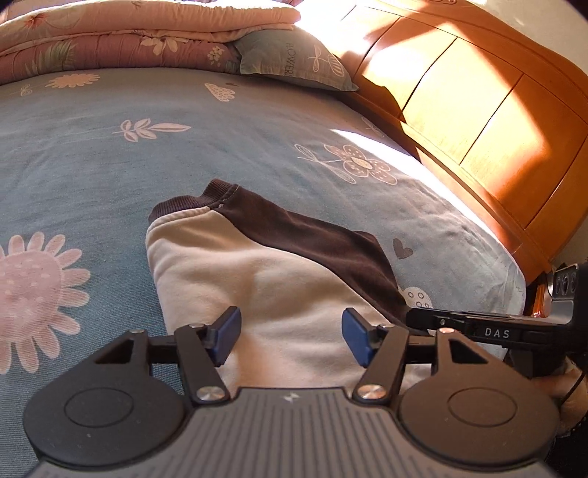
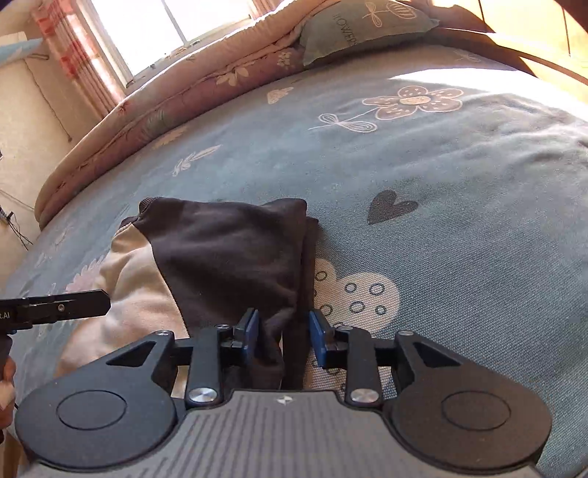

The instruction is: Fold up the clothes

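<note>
Lying folded, the sweatshirt (image 1: 257, 279) sits under both part-open tools, the right tool (image 2: 283, 336) seemingly gripping nothing

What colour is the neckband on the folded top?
Dark brown, matching the sleeve; the neckband shows best in the left wrist view.

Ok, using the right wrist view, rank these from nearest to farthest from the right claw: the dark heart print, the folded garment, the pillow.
1. Folded garment: between the right claw pads.
2. Dark heart print: ahead, to the right on the sheet.
3. Pillow: far end of the bed.
</note>
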